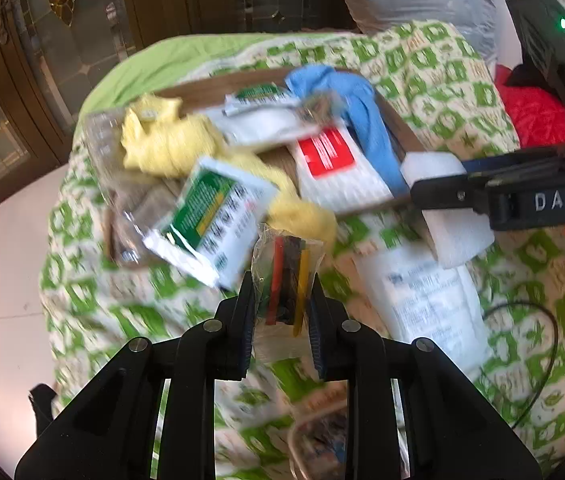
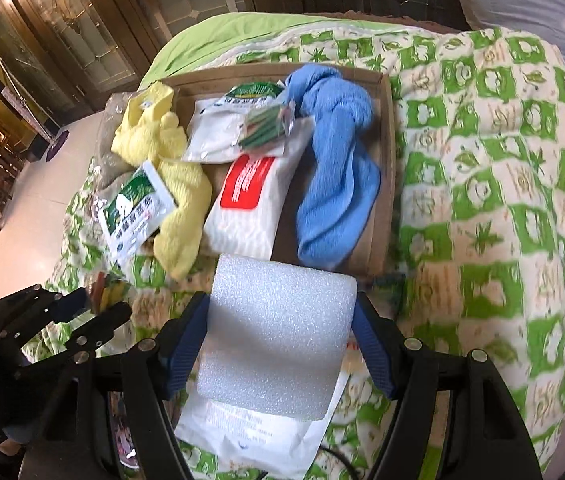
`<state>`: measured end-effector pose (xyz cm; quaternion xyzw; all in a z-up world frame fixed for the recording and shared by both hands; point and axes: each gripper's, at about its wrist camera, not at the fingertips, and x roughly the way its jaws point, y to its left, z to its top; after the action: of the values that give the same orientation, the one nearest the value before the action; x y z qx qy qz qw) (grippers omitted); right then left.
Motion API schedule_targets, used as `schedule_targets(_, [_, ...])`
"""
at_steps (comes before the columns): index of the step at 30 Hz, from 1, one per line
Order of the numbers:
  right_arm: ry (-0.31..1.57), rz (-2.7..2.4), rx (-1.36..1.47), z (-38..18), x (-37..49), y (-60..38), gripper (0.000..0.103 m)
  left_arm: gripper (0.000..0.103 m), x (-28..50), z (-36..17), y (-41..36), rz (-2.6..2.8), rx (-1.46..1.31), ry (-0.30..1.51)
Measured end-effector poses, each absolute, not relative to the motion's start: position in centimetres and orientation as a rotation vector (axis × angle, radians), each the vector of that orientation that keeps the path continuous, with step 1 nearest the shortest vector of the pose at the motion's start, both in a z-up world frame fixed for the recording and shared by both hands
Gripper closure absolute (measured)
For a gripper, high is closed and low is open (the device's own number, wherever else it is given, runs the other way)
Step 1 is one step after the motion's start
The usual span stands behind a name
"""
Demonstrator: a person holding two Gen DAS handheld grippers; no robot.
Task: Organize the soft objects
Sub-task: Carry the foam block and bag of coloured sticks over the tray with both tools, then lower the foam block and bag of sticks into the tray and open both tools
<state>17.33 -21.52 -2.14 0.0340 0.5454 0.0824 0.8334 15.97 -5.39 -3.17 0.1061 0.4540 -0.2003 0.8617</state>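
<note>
My left gripper (image 1: 282, 304) is shut on a clear packet of coloured sticks (image 1: 288, 276), held above the green-patterned quilt. In the right wrist view that same left gripper (image 2: 100, 304) shows at lower left with the packet (image 2: 104, 290). My right gripper (image 2: 280, 336) is shut on a white foam block (image 2: 278, 340), lifted just short of the cardboard tray (image 2: 386, 168). The foam block (image 1: 442, 200) and the right gripper (image 1: 434, 188) also enter from the right in the left wrist view. In the tray (image 1: 406, 136) lie a blue cloth (image 2: 334, 176), a yellow cloth (image 2: 170, 176) and white packets (image 2: 250, 204).
A flat white pouch (image 2: 258, 436) lies on the quilt (image 2: 482, 200) beneath the foam block. A green-and-white sachet (image 2: 134, 208) hangs over the tray's left edge. Red fabric (image 1: 538, 116) and a black device lie at far right; a thin black cable (image 1: 538, 320) loops across the quilt. White floor lies left.
</note>
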Motion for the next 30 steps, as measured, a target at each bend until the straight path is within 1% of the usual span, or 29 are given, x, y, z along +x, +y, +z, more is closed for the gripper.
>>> schedule_targets(15, [1.043,0.152,0.166,-2.0,23.8,-22.5,0.032,0.081,25.8,0.2,-8.3,-0.407,0.232,0.932])
schedule_targets(20, [1.045,0.165,0.153,-3.1,25.3,-22.2,0.032,0.081,28.4,-0.8,-8.7,-0.389,0.203,0.962])
schedule_targets(27, [1.044,0.163,0.133,-3.8,25.3,-22.3,0.032,0.080,29.7,-2.9,-9.6,-0.367,0.211,0.993])
schedule_targets(29, [1.032,0.168,0.121,-3.6,25.4,-22.1,0.032,0.078,30.0,-3.3,-9.7,-0.352,0.209,0.999])
schedule_targets(30, [1.027,0.173,0.118,-3.5,25.3,-22.1,0.032,0.073,30.1,-3.4,-9.8,-0.348,0.209,1.000])
